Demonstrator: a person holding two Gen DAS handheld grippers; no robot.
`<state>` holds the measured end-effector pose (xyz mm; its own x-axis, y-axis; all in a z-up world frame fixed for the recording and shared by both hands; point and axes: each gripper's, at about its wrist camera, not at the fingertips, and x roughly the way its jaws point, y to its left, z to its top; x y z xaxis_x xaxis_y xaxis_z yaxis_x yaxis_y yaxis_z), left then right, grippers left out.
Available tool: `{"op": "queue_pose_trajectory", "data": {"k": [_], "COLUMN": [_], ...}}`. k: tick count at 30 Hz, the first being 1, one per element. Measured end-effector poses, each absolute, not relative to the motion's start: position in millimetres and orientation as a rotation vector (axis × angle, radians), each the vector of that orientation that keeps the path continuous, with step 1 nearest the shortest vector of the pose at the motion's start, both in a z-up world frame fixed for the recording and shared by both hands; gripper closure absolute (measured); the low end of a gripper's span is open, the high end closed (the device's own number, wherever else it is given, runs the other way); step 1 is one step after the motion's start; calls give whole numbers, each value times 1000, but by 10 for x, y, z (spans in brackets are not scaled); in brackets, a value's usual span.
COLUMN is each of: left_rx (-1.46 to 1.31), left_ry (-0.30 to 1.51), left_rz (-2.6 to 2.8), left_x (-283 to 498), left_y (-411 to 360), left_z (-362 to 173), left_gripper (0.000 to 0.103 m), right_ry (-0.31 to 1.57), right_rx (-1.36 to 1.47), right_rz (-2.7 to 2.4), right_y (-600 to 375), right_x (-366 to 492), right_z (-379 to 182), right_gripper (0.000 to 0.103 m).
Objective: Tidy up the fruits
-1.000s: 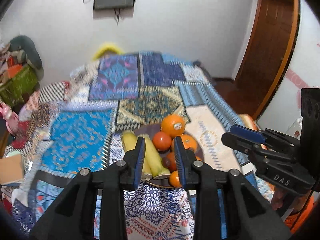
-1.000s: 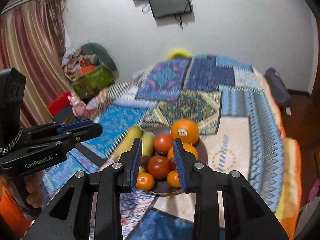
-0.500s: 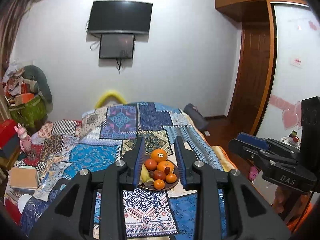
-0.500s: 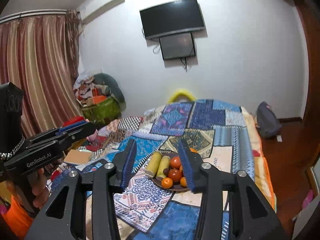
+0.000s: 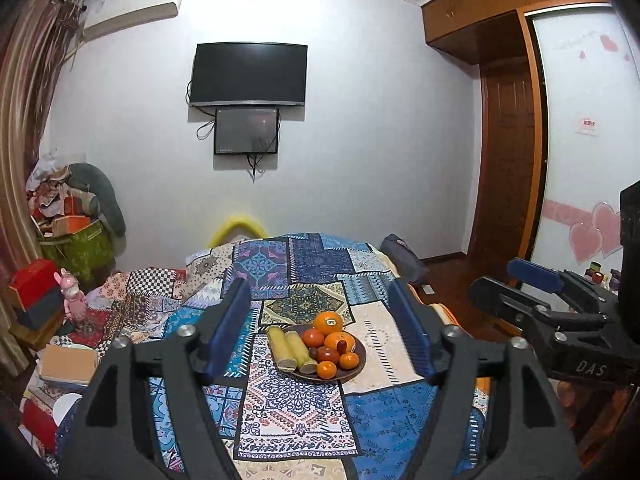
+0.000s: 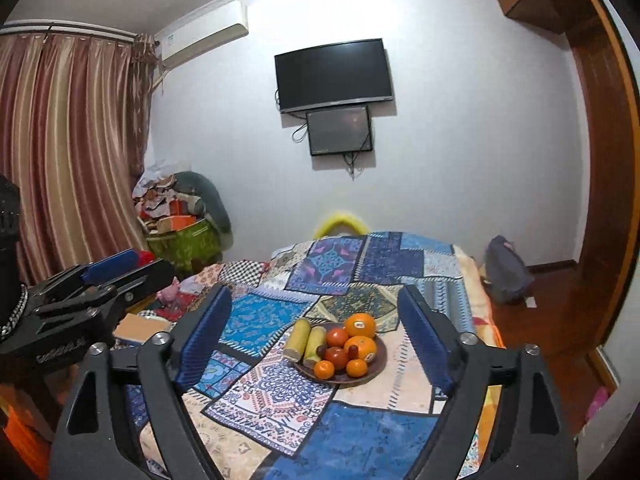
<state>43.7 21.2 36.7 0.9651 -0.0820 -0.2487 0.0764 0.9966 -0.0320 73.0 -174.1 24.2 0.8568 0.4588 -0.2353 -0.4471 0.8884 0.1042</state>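
Observation:
A brown plate (image 5: pixel 357 363) (image 6: pixel 380 362) sits on a patchwork bedspread (image 5: pixel 304 412) (image 6: pixel 352 436). It holds two large oranges (image 5: pixel 328 321) (image 6: pixel 360 325), red tomatoes (image 5: pixel 313 337) (image 6: pixel 337 336), small tangerines (image 5: pixel 327 369) (image 6: pixel 323 369) and two yellow-green stalk pieces (image 5: pixel 285 349) (image 6: pixel 305 340). My left gripper (image 5: pixel 320 328) is open and empty, well back from the plate. My right gripper (image 6: pixel 316 332) is open and empty, also well back. Each gripper shows in the other's view: the right one at the right edge (image 5: pixel 520 284), the left one at the left edge (image 6: pixel 124 268).
A TV (image 5: pixel 249 75) hangs on the far wall. Boxes and clutter (image 5: pixel 68 236) stand left of the bed, with a pink toy (image 5: pixel 74 298). A wooden door (image 5: pixel 504 160) and a bag on the floor (image 6: pixel 506 276) are at the right. Curtains (image 6: pixel 68 152) hang at the left.
Both grippers have pulled far back and up from the plate, and their jaws have opened wide. The fruit on the plate has not moved.

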Motion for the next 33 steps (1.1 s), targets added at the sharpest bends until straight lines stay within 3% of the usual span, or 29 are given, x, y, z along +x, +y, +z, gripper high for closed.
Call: {"op": "queue_pose_trajectory", "data": {"k": [4,9,33], "left_rx": [-33,-29,-26], "left_ry": [240,221,215], "left_rz": [-69,-45,-26], "left_x": [408,379,365], "left_y": [235,251,262], "left_z": [346,325,260], "left_gripper": [11,3,0], "right_ry": [236,228,198], "right_rx": [52,35,18], "right_rz": [440,425,393], "right_y": [-1773,-1764,-1758], "right_x": [657,628,498], "right_z": [243,247,256], "right_gripper": [0,0,0]}}
